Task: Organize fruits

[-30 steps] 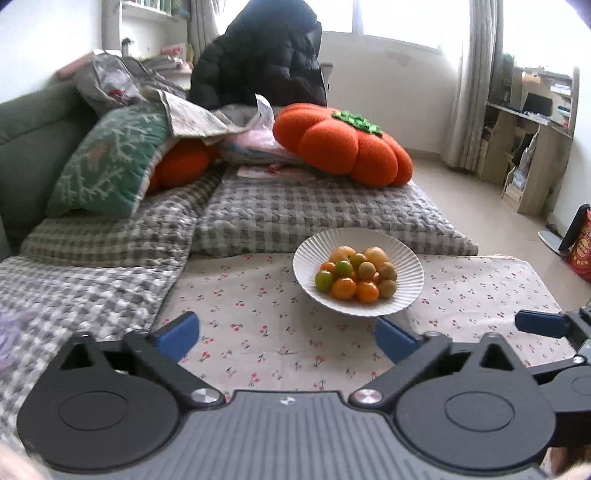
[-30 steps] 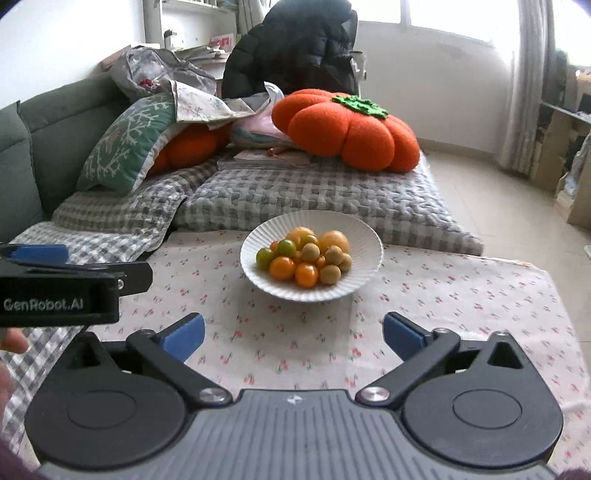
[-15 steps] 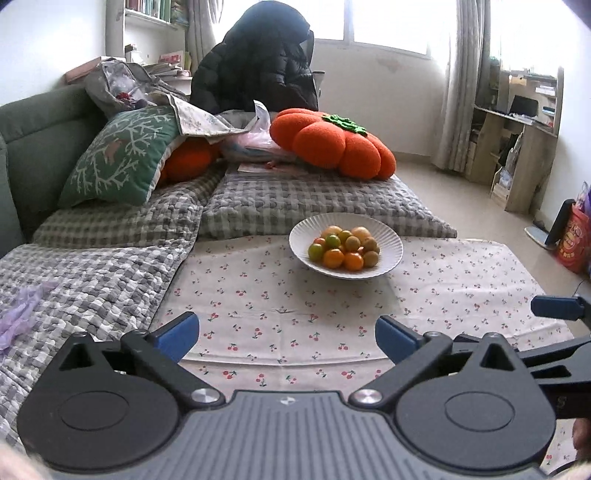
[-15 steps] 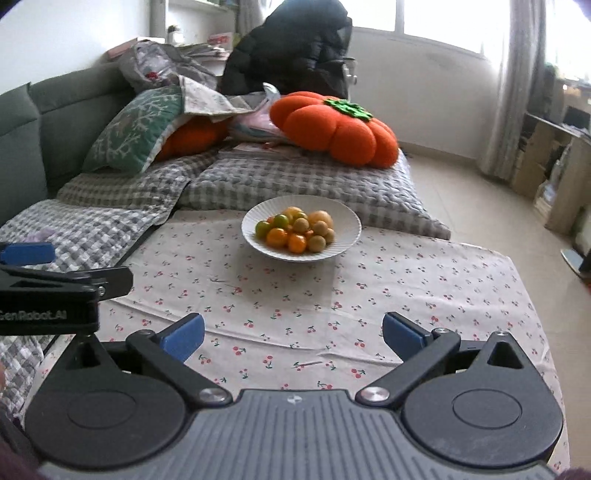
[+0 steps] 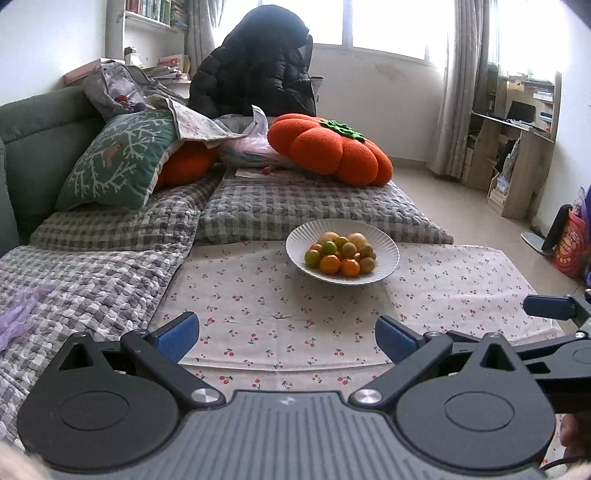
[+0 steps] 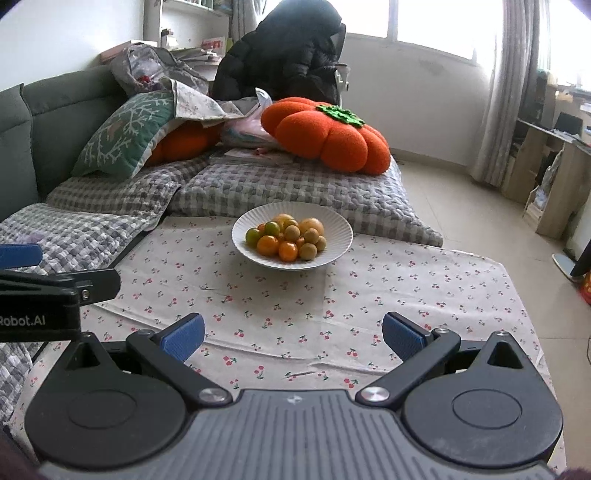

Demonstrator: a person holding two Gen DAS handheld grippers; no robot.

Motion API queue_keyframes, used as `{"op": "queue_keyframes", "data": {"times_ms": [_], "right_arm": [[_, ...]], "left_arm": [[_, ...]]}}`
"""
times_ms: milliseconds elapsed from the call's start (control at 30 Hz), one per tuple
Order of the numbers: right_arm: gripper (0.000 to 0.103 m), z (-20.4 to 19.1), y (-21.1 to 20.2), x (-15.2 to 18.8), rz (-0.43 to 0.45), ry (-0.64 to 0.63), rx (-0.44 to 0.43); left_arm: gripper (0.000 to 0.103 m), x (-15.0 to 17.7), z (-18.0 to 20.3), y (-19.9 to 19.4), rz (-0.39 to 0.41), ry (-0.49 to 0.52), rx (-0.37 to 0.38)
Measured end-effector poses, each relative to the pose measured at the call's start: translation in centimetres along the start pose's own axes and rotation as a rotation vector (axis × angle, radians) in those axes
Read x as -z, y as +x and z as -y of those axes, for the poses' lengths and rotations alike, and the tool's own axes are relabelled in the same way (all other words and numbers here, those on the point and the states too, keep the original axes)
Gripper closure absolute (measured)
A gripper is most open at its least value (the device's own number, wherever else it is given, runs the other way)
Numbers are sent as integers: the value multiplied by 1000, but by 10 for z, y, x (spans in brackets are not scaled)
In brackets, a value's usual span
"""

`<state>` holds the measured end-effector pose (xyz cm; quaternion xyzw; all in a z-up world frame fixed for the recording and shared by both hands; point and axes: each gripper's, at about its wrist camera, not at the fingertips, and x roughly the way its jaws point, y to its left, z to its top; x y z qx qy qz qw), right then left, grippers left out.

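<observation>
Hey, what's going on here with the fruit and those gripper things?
A person holds a hand-held gripper in each hand over a table with a cherry-print cloth. The left hand-held gripper and the right hand-held gripper are both open and empty, pointed toward a white ribbed plate ahead of them. The small orange, green and yellowish fruits sit piled on that plate, and neither gripper is touching them.

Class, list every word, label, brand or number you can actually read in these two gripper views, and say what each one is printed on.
"Robot.AI" in white on the black body of the left gripper, seen at the right view's left edge; any earlier letters are cut off.
Red bag on the floor: print too blurred to read.
Books on the shelf: spines too small to read.
</observation>
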<state>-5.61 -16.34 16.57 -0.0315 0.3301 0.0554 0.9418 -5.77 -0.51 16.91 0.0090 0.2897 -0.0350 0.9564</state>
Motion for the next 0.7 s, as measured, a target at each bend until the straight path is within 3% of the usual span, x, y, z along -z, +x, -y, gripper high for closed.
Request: {"op": "queue_keyframes", "data": {"times_ms": [700], "right_arm": [[0, -2, 0, 0, 8, -7, -4]], "left_arm": [[6, 1, 2, -1, 1, 10, 4]]}}
